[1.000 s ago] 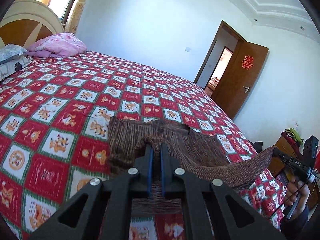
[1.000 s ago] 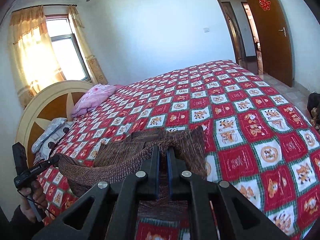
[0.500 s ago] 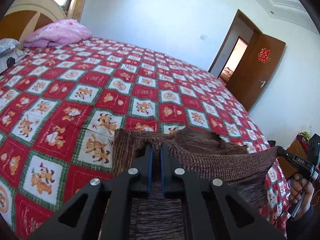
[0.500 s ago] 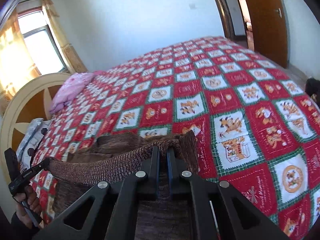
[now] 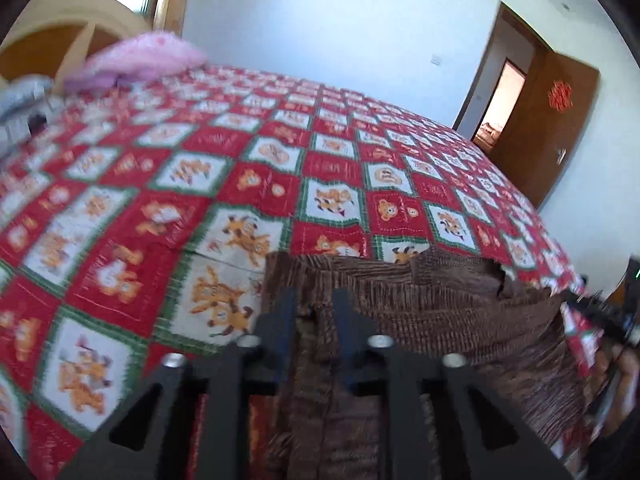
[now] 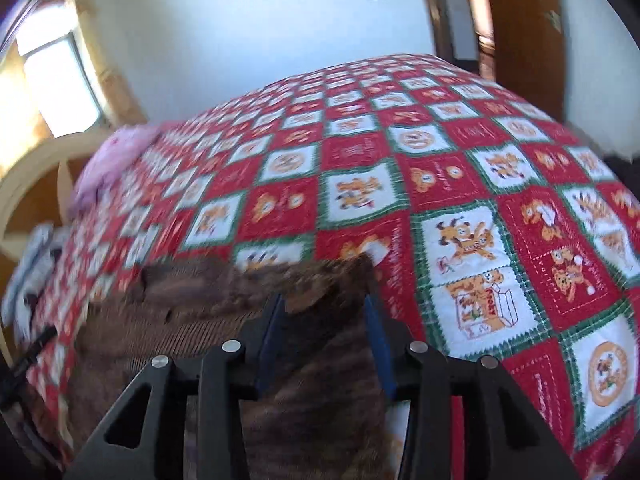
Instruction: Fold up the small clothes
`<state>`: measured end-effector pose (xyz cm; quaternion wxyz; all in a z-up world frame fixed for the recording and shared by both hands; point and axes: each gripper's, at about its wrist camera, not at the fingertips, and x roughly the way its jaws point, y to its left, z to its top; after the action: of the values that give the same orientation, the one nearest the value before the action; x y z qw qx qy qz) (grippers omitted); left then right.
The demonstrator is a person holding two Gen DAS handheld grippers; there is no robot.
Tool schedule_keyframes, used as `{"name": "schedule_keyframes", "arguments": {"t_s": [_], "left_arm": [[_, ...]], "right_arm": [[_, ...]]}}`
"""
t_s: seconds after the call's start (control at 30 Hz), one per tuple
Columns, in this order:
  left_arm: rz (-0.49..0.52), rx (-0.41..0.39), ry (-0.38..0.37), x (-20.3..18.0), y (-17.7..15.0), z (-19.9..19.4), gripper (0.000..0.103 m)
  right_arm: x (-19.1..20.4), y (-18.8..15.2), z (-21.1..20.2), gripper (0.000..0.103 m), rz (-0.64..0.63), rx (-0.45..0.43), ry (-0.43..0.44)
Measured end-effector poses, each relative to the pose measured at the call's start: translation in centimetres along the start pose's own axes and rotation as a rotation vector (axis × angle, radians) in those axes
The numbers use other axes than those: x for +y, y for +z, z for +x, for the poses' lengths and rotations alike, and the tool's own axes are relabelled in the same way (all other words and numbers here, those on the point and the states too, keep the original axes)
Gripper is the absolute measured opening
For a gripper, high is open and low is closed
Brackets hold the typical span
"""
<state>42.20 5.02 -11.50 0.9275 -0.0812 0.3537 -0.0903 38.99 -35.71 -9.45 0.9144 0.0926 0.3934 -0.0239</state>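
A brown knit garment (image 5: 420, 304) lies on the red patterned bedspread (image 5: 256, 184), folded over itself. My left gripper (image 5: 314, 304) is open, its fingers standing apart over the garment's left corner. My right gripper (image 6: 326, 312) is open wide over the garment's right corner (image 6: 320, 292), with brown knit (image 6: 316, 392) lying between and under the fingers. The right gripper and the hand holding it show at the right edge of the left wrist view (image 5: 608, 316). Both views are blurred by motion.
A pink pillow (image 5: 144, 60) and a wooden headboard (image 5: 60, 28) stand at the bed's head, with a grey bundle (image 6: 36, 264) beside them. A brown door (image 5: 548, 128) stands open at the far wall. A window (image 6: 60, 84) lets in bright light.
Both grippers carried the garment's edge forward and down onto the bed, then opened and let go of it. The lifted knit edge between them now lies flat.
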Motion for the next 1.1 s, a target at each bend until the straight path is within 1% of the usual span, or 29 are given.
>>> {"name": "schedule_keyframes", "arguments": {"t_s": [0.03,0.07,0.1,0.13,0.17,0.2,0.23,0.27,0.3,0.33,0.37,0.43,0.47,0.53,0.57,0.67,0.73,0.8,0.83,0.9,0.97,1.03,1.07,1.1], "left_arm": [[0.048,-0.018,0.019,-0.6,-0.5,-0.8,0.056],[0.103,-0.021,0.034,-1.4,-1.3,-1.4,0.064],[0.146,-0.007,0.042,-2.1,-1.9,-1.3,0.064],[0.189,0.019,0.048,-2.9,-2.6,-1.2,0.064],[0.258,0.061,0.082,-4.1,-3.4,-0.5,0.065],[0.316,0.085,0.134,-5.0,-4.0,0.3,0.065],[0.357,0.097,0.177,-5.6,-4.2,1.0,0.065],[0.395,0.114,0.218,-6.2,-4.3,2.1,0.066],[0.403,0.132,0.272,-6.4,-3.9,3.4,0.065],[0.386,0.126,0.302,-6.2,-3.3,3.8,0.065],[0.352,0.103,0.333,-5.7,-2.3,4.2,0.065],[0.237,0.055,0.392,-3.6,0.2,4.2,0.065],[0.173,0.046,0.394,-2.5,1.2,3.8,0.064],[0.103,0.034,0.377,-1.0,1.9,2.9,0.064],[0.079,0.022,0.385,-0.1,2.1,2.2,0.066],[0.081,0.006,0.391,0.8,1.2,1.1,0.073],[0.077,0.014,0.416,1.0,0.2,0.8,0.074],[0.074,0.038,0.389,0.7,-0.7,0.8,0.074],[0.087,0.047,0.387,0.2,-1.1,0.8,0.074],[0.161,0.066,0.373,-1.8,-2.0,1.1,0.074],[0.275,0.087,0.373,-4.5,-2.8,2.0,0.077],[0.330,0.109,0.366,-6.3,-2.7,3.1,0.080],[0.338,0.111,0.373,-6.7,-2.4,3.6,0.081],[0.340,0.110,0.391,-6.9,-2.0,4.2,0.081]], "right_arm": [[1.2,-0.4,0.0,0.043,-0.053,0.033,0.000],[2.3,-0.9,0.2,0.043,-0.099,0.071,0.002],[4.1,-1.8,1.2,0.043,-0.182,0.145,-0.021],[5.4,-2.5,2.4,0.043,-0.249,0.200,-0.058],[6.2,-2.9,3.1,0.043,-0.288,0.220,-0.081],[7.1,-3.0,4.2,0.043,-0.329,0.224,-0.116],[7.6,-2.7,4.9,0.043,-0.340,0.205,-0.140],[7.7,-1.9,5.4,0.043,-0.328,0.180,-0.147],[7.5,-0.7,5.9,0.043,-0.288,0.161,-0.143],[7.1,0.5,6.1,0.043,-0.237,0.141,-0.147],[6.6,1.5,6.1,0.043,-0.186,0.116,-0.152],[5.7,2.6,5.5,0.043,-0.117,0.074,-0.123],[5.6,2.6,5.2,0.044,-0.108,0.067,-0.109],[5.5,1.9,4.7,0.047,-0.123,0.068,-0.094],[5.5,1.5,4.4,0.047,-0.134,0.067,-0.093],[4.6,-0.3,3.5,0.047,-0.146,0.067,-0.104],[3.7,-1.3,2.9,0.047,-0.125,0.065,-0.096],[3.3,-2.0,2.1,0.047,-0.108,0.056,-0.083],[3.4,-2.1,1.9,0.048,-0.112,0.059,-0.075],[4.5,-2.2,2.3,0.049,-0.148,0.092,-0.064],[6.8,-2.1,3.6,0.050,-0.232,0.150,-0.051],[9.2,-2.2,5.6,0.050,-0.332,0.224,-0.050],[10.0,-1.9,6.6,0.050,-0.354,0.235,-0.071],[10.6,-1.2,7.5,0.050,-0.348,0.219,-0.088]]}}
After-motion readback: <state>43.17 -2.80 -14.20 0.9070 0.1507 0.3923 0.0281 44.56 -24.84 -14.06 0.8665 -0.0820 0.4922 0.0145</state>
